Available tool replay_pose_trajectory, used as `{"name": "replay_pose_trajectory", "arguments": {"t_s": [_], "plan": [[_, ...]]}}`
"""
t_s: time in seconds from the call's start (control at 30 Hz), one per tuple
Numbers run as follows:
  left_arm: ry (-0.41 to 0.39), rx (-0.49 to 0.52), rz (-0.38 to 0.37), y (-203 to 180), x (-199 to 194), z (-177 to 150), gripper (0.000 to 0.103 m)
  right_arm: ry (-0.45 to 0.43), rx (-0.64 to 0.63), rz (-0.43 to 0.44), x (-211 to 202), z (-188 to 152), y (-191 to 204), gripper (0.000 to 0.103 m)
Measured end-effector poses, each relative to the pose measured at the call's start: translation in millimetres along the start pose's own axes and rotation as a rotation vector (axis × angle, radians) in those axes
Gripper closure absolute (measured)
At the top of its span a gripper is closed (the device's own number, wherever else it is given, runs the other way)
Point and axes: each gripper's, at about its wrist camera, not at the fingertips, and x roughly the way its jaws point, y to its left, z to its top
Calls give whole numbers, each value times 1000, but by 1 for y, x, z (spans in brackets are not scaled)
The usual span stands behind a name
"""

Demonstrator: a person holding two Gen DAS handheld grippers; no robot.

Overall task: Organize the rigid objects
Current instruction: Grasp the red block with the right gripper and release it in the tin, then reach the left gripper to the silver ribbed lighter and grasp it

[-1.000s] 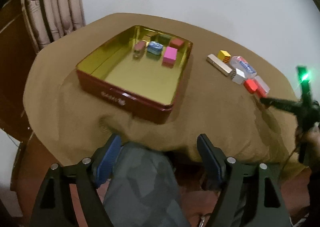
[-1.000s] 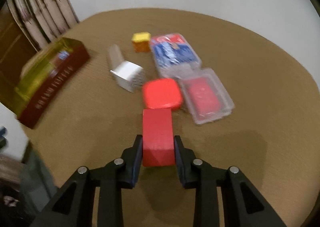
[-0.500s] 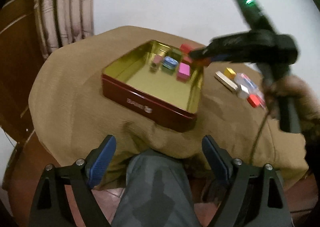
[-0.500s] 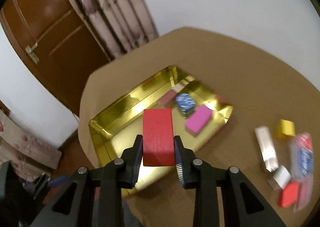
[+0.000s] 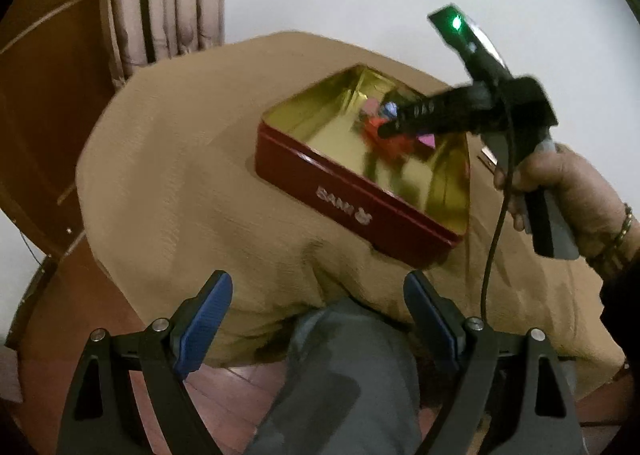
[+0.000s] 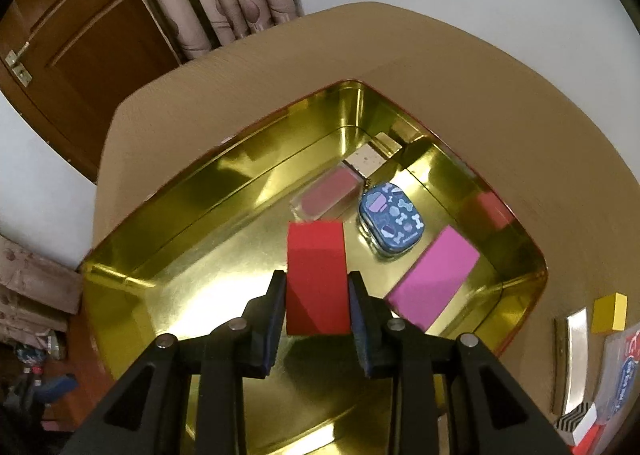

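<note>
My right gripper (image 6: 317, 291) is shut on a red block (image 6: 316, 275) and holds it over the gold inside of the red tin (image 6: 224, 191). In the tin lie a pink block (image 6: 434, 277), a blue patterned tin (image 6: 391, 219), a clear case with a dark red card (image 6: 328, 197) and another red block (image 6: 486, 209). In the left wrist view the right gripper (image 5: 384, 131) reaches into the tin (image 5: 352, 203) with the red block (image 5: 390, 141). My left gripper (image 5: 318, 319) is open and empty, low off the table's front edge.
On the brown cloth (image 6: 460, 67) right of the tin lie a yellow cube (image 6: 610, 313), a silver bar (image 6: 574, 359), a blue and red card case (image 6: 626, 375) and a striped block (image 6: 578, 421). A grey trouser knee (image 5: 340, 375) sits between the left fingers. Door and curtain stand behind.
My right gripper has carried the red block from the pile at the right across to the tin and lowered it inside. The left gripper has shifted left and stayed open.
</note>
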Motion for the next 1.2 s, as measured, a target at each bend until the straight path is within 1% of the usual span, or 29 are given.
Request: {"name": "replay_pose_trajectory", "arguments": {"t_s": [0.1,0.17,0.2,0.23,0.27,0.3,0.37,0.4,0.43,0.47,0.5,0.53,0.57,0.6,0.63,0.7,0.73,0.83,0.9,1.03,1.1,1.13,1.17,1.2], "plan": [[-23,-8,10,5,-5,2,18,-11,17,18,2,0,-1,70],[-34,20,22,1,-7,1,18,-64,20,-1,-11,-6,-4,69],[-36,29,21,-1,-8,1,18,-113,31,16,-24,-12,-7,69],[-39,44,11,-4,-9,0,18,-177,66,34,-46,-25,-18,69],[-43,59,-1,-8,-11,0,18,-220,97,36,-60,-35,-26,68],[-48,91,-19,-14,-14,-1,18,-276,137,40,-79,-52,-38,67],[-63,146,-41,-27,-19,-4,18,-347,189,26,-107,-86,-60,65],[-67,167,-53,-33,-22,-4,18,-368,209,-3,-119,-102,-71,64],[-72,201,-80,-42,-25,-5,18,-385,233,-59,-133,-127,-88,63],[-74,231,-100,-50,-29,-6,14,-388,249,-105,-141,-145,-100,63],[-77,259,-115,-59,-31,-6,12,-384,266,-165,-150,-166,-113,62],[-77,286,-135,-70,-33,-5,11,-363,281,-246,-157,-192,-133,61],[-72,300,-164,-78,-34,-2,10,-345,289,-297,-163,-210,-147,58],[-56,310,-220,-92,-34,4,10,-326,299,-348,-165,-225,-159,56],[-41,304,-248,-101,-33,9,10,-299,314,-397,-168,-246,-173,55],[-2,285,-299,-123,-26,25,10,-262,347,-439,-168,-278,-195,55],[35,258,-340,-139,-18,39,10,-252,362,-445,-167,-289,-202,55],[110,187,-391,-176,8,70,10,-245,391,-425,-161,-314,-213,55],[147,151,-375,-199,27,89,10,-257,396,-405,-158,-322,-214,55],[229,66,-317,-242,82,124,10,-305,379,-361,-156,-328,-213,54],[264,30,-275,-255,105,135,10,-310,375,-336,-154,-326,-211,53],[280,11,-270,-258,114,137,10,-311,375,-328,-152,-317,-205,53],[292,-5,-265,-259,123,139,10,-324,372,-307,-154,-318,-205,53],[301,-15,-232,-262,133,142,10,-334,370,-292,-155,-319,-205,53]]}}
